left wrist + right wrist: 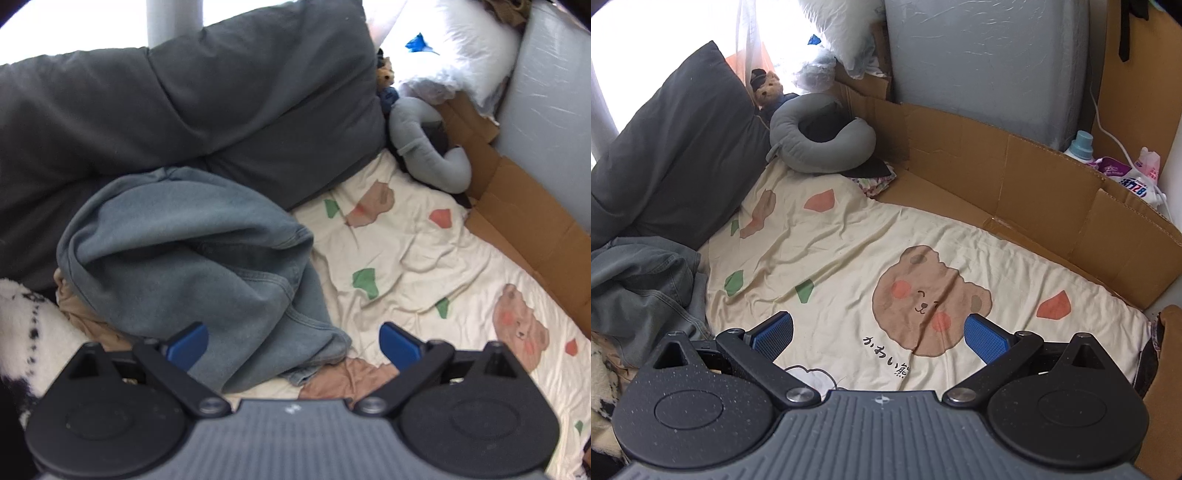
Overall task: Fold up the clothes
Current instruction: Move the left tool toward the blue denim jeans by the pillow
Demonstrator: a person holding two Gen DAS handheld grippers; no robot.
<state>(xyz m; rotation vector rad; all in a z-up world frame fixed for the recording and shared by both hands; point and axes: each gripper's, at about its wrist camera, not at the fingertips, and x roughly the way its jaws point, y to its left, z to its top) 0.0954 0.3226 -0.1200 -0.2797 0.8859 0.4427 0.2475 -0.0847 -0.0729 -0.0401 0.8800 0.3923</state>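
Rumpled cream bedsheet (849,236) printed with bears carries soft blue-grey jeans (192,266) in a crumpled heap against a dark pillow (184,96), just ahead-left of the empty, open left tool (293,345); right tool (879,338) open too.

Only readable stuff is in the right wrist view: the bear-print sheet (849,236) has "かわい熊" in black under the bear face. The white detergent pouch (1137,182) shows big blue characters, too skewed to read properly.

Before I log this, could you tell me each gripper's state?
Left gripper: open, holding nothing.
Right gripper: open, holding nothing.
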